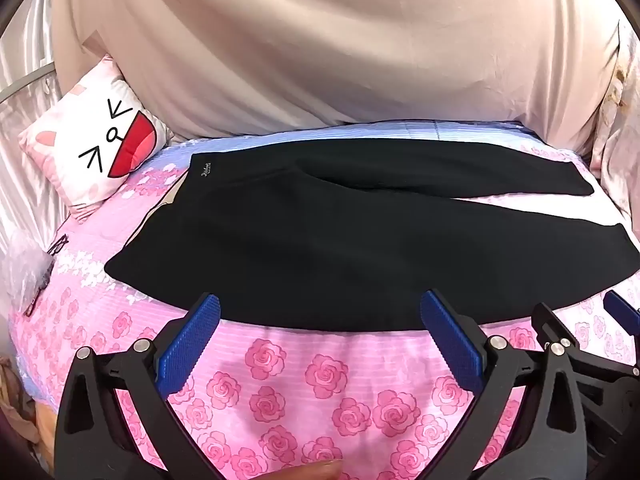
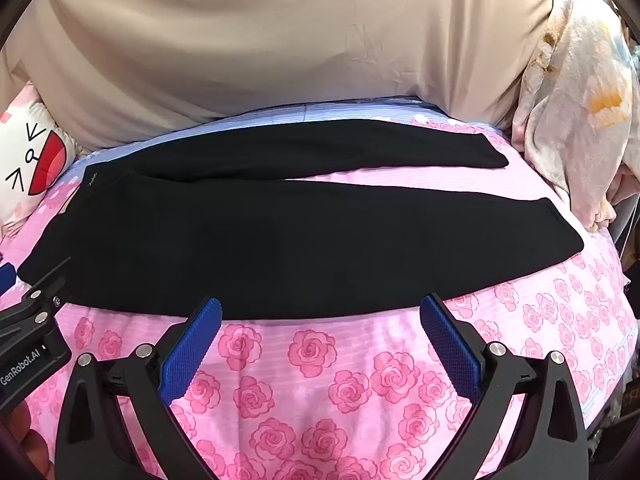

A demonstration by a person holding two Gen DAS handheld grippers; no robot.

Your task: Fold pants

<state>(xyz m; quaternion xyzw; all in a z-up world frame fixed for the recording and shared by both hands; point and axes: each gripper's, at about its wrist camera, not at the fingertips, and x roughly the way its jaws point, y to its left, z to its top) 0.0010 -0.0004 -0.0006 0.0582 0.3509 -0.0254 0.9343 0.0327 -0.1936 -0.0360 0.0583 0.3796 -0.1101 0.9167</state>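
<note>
Black pants (image 1: 320,240) lie flat on a pink rose-print bedspread (image 1: 320,380), waistband to the left, both legs stretching right and slightly apart. My left gripper (image 1: 320,308) hovers at the near edge of the pants, wide open, with nothing between its blue pads (image 1: 188,344). In the right wrist view the same pants (image 2: 300,240) spread across the bed, and my right gripper (image 2: 320,308) stands open at their near hem edge, empty. The right gripper's body (image 1: 580,352) shows at the left view's right edge; the left gripper's body (image 2: 32,320) shows at the right view's left edge.
A white cartoon-face pillow (image 1: 96,148) leans at the back left. A beige sheet (image 1: 320,60) hangs behind the bed. A floral blanket (image 2: 580,100) is heaped at the right. A crinkled plastic bag and black glasses (image 1: 36,272) lie at the bed's left edge.
</note>
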